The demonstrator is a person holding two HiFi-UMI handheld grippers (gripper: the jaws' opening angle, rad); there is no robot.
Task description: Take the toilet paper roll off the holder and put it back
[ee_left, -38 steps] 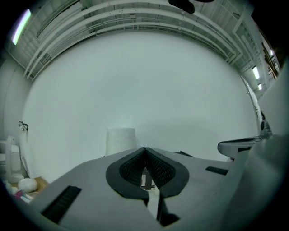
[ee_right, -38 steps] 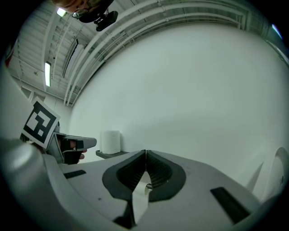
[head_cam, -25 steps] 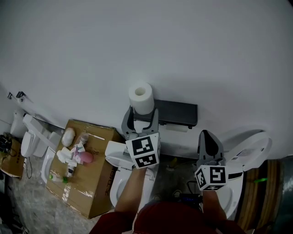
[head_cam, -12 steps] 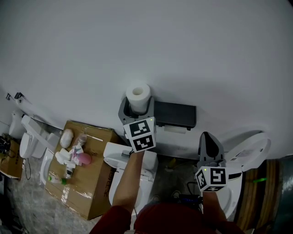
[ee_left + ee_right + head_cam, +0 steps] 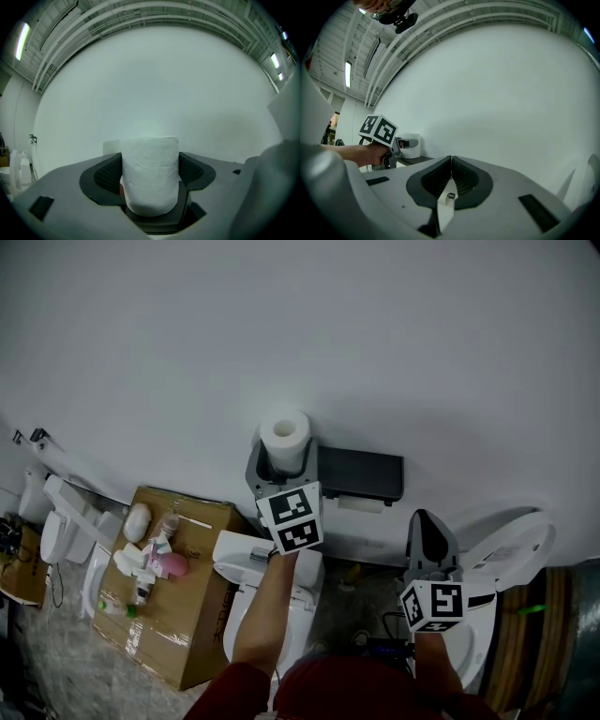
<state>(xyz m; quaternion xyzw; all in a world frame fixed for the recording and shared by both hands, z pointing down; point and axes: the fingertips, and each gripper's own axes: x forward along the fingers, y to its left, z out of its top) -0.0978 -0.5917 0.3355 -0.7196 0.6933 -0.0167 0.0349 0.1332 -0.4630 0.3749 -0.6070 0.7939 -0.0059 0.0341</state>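
Observation:
A white toilet paper roll (image 5: 284,432) stands upright on the left end of the black wall holder (image 5: 361,474). My left gripper (image 5: 281,461) reaches up to it, and the roll (image 5: 150,173) sits between its widely spread jaws. The ribbed pads (image 5: 105,171) lie close along its sides, with no squeeze showing on the paper. In the right gripper view the roll (image 5: 410,146) shows on the dark shelf (image 5: 417,160) beside the left gripper's marker cube (image 5: 377,131). My right gripper (image 5: 427,519) hangs lower right, shut and empty (image 5: 451,161).
A cardboard box (image 5: 187,615) with bottles and small items (image 5: 150,559) stands on the floor at left. A white toilet (image 5: 253,606) is under my left arm, another with a raised lid (image 5: 511,545) at right. More white fixtures (image 5: 66,531) line the far left wall.
My left gripper has moved up toward the wall, so its jaws now flank the roll instead of sitting below it. The right gripper has stayed put.

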